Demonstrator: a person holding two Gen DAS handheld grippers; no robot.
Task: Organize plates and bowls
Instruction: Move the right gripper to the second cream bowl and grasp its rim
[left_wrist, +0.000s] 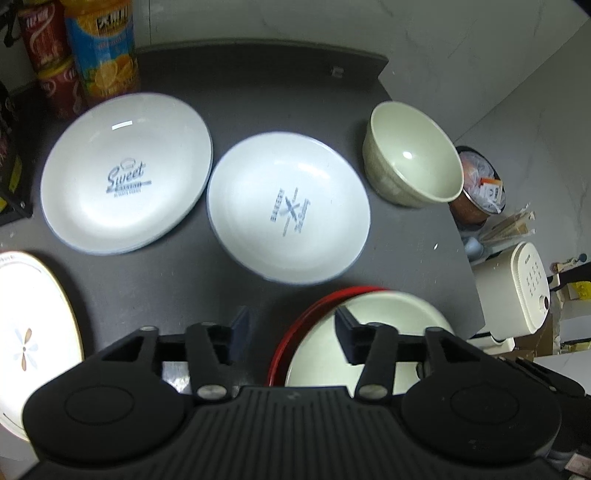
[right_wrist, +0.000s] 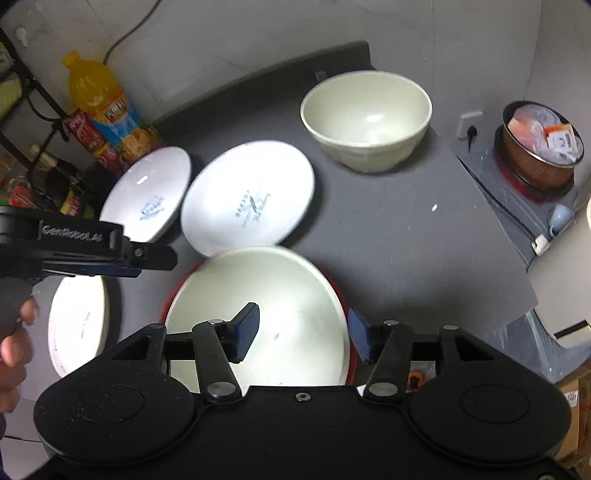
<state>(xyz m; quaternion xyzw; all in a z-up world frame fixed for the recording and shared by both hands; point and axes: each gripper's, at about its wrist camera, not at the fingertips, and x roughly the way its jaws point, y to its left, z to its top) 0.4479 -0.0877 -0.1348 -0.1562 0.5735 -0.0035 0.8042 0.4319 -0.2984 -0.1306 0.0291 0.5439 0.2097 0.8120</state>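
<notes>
So the left wrist view gets the full run of white plates: the "Sweet" plate (left_wrist: 127, 173), the crossed-cutlery plate (left_wrist: 289, 212) just beside it, and a gold-rimmed flower plate (left_wrist: 33, 332) at the near left edge. The right wrist view only catches that flower one as a washed-out oval, but it shows stuff the left can't: the left gripper (right_wrist: 155, 258) from the side with a hand (right_wrist: 14, 339) on its handle, plus a copper pot (right_wrist: 539, 151) off the counter's (right_wrist: 388, 229) right edge.

Count: three white plates, two cream bowls, one red plate. The deep bowl (right_wrist: 365, 118) stands upright at the far right of the counter, apart from the rest. The shallow bowl (right_wrist: 288, 302) sits in the red plate (left_wrist: 295, 325) at the near edge.

Left gripper (left_wrist: 291, 336) is spread wide, empty, hovering with one finger over the shallow bowl. Right gripper (right_wrist: 303, 334) is also wide and empty, its fingers straddling that bowl's right rim.

Two red cans (left_wrist: 55, 66) and one orange juice bottle (left_wrist: 105, 48) at the back left.
</notes>
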